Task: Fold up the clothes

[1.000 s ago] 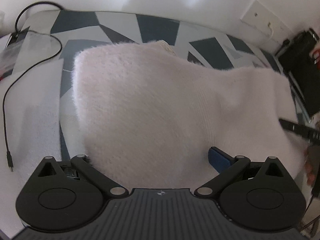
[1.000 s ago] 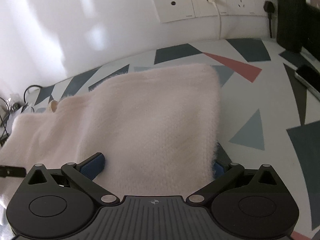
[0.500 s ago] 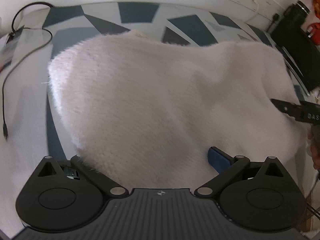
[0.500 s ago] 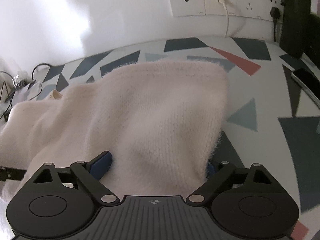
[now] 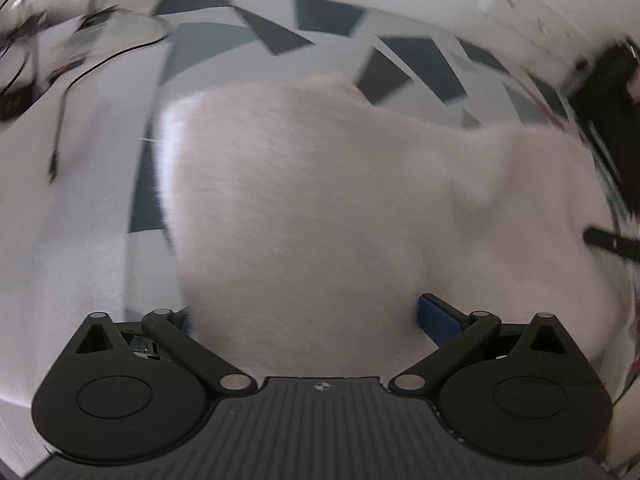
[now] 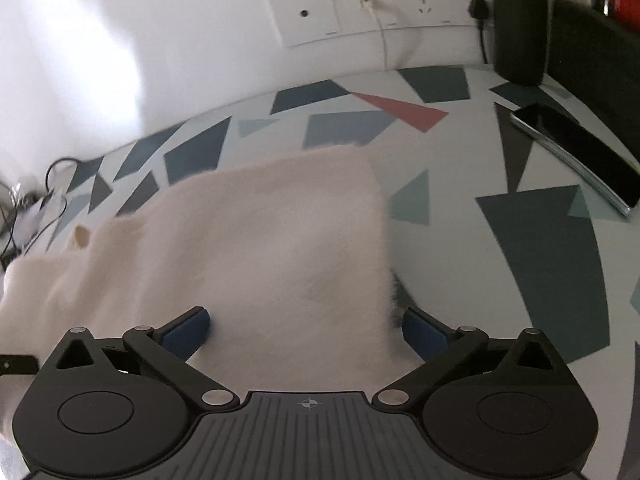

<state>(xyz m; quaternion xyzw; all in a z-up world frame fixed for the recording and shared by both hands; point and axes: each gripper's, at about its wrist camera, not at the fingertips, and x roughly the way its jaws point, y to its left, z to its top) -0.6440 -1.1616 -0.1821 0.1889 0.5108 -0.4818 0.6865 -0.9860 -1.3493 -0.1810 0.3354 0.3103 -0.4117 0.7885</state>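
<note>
Centrally, across both wrist views: pale pink fuzzy sweater (image 5: 320,208), spread over a table (image 6: 500,184) patterned with dark blue, grey and one red triangle.

Left wrist view, blurred throughout: left gripper (image 5: 312,312) at the bottom of the frame, jaws spread wide, sweater fabric bunched between them and spilling over the black body. Only the right-hand blue pad (image 5: 436,316) clearly visible; the left-hand one hidden behind the knit. Hard to tell whether any cloth is actually pinched. Black cable (image 5: 80,76) looping over white surface at upper left. Thin black bar (image 5: 612,242) poking in over the sweater at the right edge, identity unclear. Pale tag or collar piece (image 5: 348,84) peeking out at the sweater's far edge, upper centre.

Right wrist view, sharper: right gripper (image 6: 304,328) at the bottom of the frame, likewise wide apart, both blue pads (image 6: 186,334) showing, a fold of sweater (image 6: 260,248) lying in the gap and draped toward the camera. No firm clamp on the cloth discernible. Sweater's straight edge running down the centre right, bare table beyond it. White wall socket panel (image 6: 376,4) at top centre with a white plug and cord; black plug further right. Dark phone (image 6: 576,152) lying flat at the right edge. Large black cylinder (image 6: 520,20) at upper right. Tangle of cables (image 6: 28,208) at the left edge.
</note>
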